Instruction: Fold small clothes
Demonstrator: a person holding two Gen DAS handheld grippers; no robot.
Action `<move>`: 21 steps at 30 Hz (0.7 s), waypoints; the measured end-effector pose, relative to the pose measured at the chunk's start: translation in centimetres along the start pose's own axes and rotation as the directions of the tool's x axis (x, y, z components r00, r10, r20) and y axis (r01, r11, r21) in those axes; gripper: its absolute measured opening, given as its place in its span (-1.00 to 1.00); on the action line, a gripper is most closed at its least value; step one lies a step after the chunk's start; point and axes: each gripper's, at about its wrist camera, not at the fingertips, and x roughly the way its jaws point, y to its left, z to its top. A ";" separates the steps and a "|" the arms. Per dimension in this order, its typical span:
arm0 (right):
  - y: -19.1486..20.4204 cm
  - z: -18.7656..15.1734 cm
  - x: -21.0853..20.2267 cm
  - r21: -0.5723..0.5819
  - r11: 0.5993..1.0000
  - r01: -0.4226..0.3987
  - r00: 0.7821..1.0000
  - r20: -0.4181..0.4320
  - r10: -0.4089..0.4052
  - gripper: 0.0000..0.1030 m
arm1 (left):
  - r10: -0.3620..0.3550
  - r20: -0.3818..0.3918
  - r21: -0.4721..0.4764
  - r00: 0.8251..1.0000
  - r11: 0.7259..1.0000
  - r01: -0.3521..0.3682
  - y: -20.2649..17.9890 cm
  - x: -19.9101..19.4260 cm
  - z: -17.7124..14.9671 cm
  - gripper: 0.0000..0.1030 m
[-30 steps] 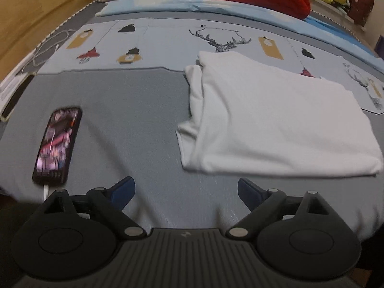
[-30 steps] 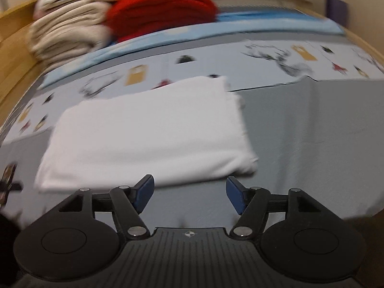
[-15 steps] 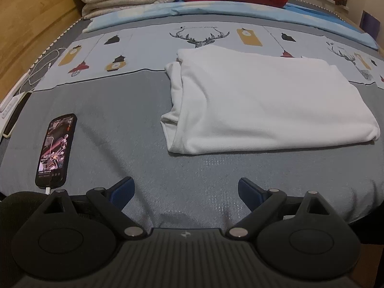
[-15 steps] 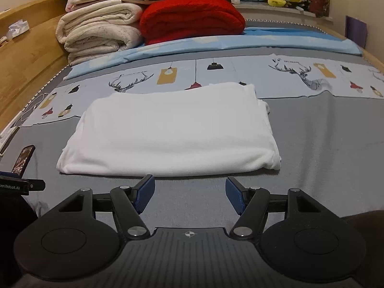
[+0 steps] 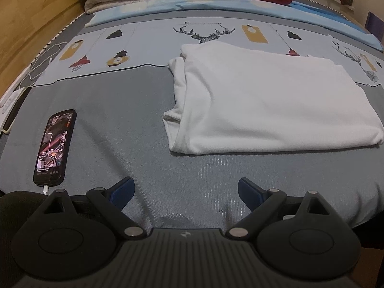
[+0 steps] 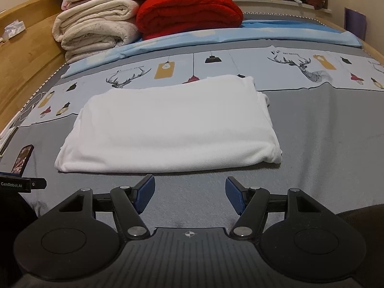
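A white garment (image 5: 268, 100) lies folded into a flat rectangle on the grey bedspread (image 5: 115, 100); it also shows in the right wrist view (image 6: 172, 129). Its folded layers show at its left end in the left wrist view. My left gripper (image 5: 186, 192) is open and empty, short of the garment's near left corner. My right gripper (image 6: 189, 194) is open and empty, just in front of the garment's near edge.
A lit phone (image 5: 55, 146) on a white cable lies left of the garment. Folded cream blankets (image 6: 93, 28) and a red blanket (image 6: 189, 9) are stacked at the far end. A wooden bed frame (image 5: 26, 24) runs along the left. The left gripper's body (image 6: 14, 184) shows at the right view's left edge.
Both grippers have pulled back a little from the garment and steadied, both still open. The garment has not moved.
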 end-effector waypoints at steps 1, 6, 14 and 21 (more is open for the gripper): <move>0.0 0.0 0.1 0.001 1.000 0.003 1.000 -0.004 -0.003 0.30 | 0.000 -0.001 -0.003 1.000 1.000 0.000 0.0 0.1 0.1 0.85; 0.0 0.0 0.5 0.013 1.000 0.013 1.000 -0.018 -0.013 0.30 | -0.008 -0.008 -0.028 1.000 1.000 0.008 0.4 0.5 0.3 0.85; -1.9 0.1 1.2 0.140 0.990 0.018 0.999 -0.031 -0.014 0.30 | -0.017 -0.026 -0.069 1.000 0.998 0.016 0.9 1.4 0.8 0.85; -4.4 0.3 3.1 0.309 0.951 -0.002 0.997 -0.079 0.028 0.31 | -0.017 -0.030 -0.076 0.999 0.997 0.014 0.9 1.9 1.0 0.85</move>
